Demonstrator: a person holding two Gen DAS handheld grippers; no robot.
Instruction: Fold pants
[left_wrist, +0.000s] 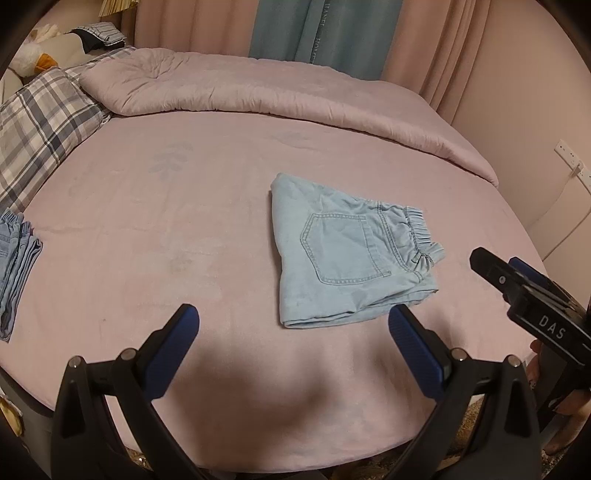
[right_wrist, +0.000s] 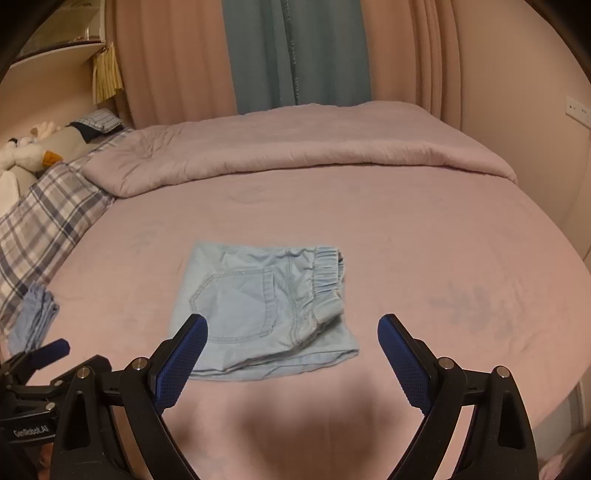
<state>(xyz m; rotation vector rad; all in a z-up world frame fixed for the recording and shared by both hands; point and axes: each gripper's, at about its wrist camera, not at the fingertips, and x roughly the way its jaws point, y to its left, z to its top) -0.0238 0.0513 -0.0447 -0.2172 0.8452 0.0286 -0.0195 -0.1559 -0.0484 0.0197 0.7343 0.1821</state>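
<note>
Judging fold basically done: light denim pants lie as a compact multi-layer square mid-bed on the pink sheet, pocket up, while left gripper and right gripper hover nearside, both spread wide, holding nothing.

The light-blue denim pants lie folded into a compact rectangle on the pink bed, toward its near edge and a little left of centre, back pocket up, elastic waistband at the right. The right gripper hovers over the near edge with its jaws spread wide, holding nothing; its left fingertip overlaps the pants' near-left corner. A folded quilt spans the far edge. More folded denim sits by the left edge, beside a plaid pillow.
</note>
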